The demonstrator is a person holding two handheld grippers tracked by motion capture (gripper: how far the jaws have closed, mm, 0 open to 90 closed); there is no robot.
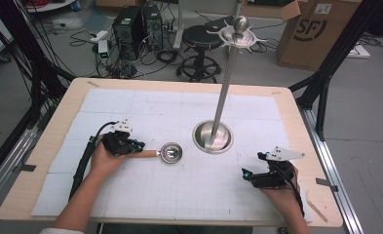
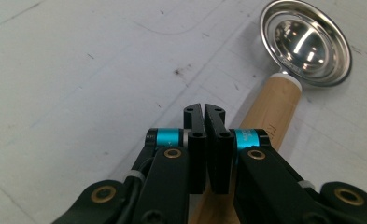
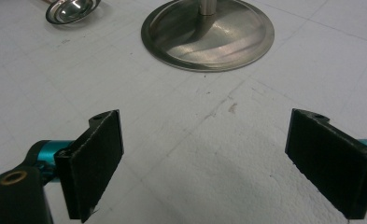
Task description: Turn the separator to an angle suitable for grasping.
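Here the left gripper (image 1: 130, 146), at the left of the high view, has its jaws pressed together above the pale wooden handle of the small steel strainer spoon (image 2: 306, 42); whether they pinch it is unclear. The spoon lies flat on the white gridded mat (image 1: 155, 107), left of centre, so judging by this, lifting and hanging it remain undone. The right gripper (image 3: 204, 158) rests at the lower right, jaws wide apart and empty. The tall steel rack (image 1: 212, 136) stands centre-right, its hooked top well above; nothing blocks the way.
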